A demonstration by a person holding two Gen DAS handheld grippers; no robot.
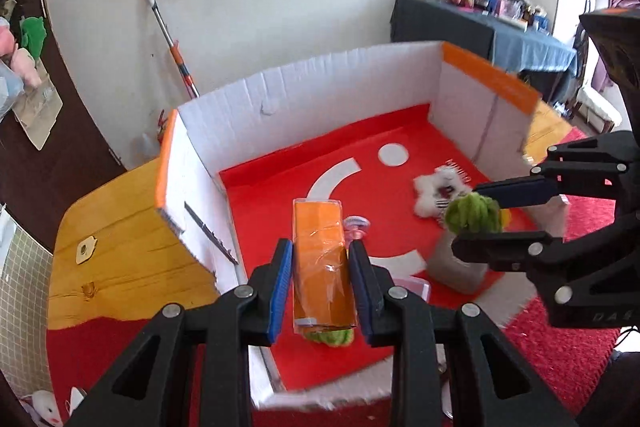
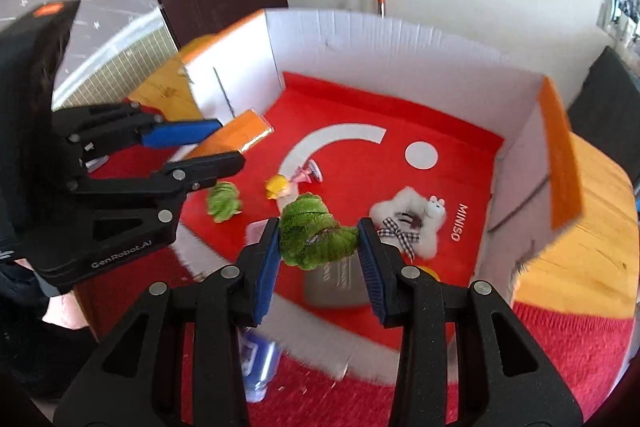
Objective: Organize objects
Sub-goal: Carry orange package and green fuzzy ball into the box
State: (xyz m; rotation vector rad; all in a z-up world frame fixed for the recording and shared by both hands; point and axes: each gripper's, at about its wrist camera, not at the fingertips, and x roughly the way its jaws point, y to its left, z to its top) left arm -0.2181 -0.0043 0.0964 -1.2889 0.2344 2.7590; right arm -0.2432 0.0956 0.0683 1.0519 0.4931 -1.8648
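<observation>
Both claws hold things above the box (image 1: 320, 83). Clamped between the left claw's (image 1: 320, 281) blue pads, an orange pack (image 1: 320, 259) runs lengthwise along the fingers, over the box's near-left part. The right claw (image 2: 318, 253), jaws narrowed, squeezes a green plush (image 2: 316, 235) over a grey tin (image 2: 336, 287). Another green plush (image 2: 224, 203) lies on the red floor, and a white toy (image 2: 408, 223) further right.

The red box floor (image 2: 400, 107) is bare at the back. 3 white walls (image 1: 320, 87) block the sides. The white plush (image 2: 412, 223) and grey block (image 2: 340, 287) crowd the front.
</observation>
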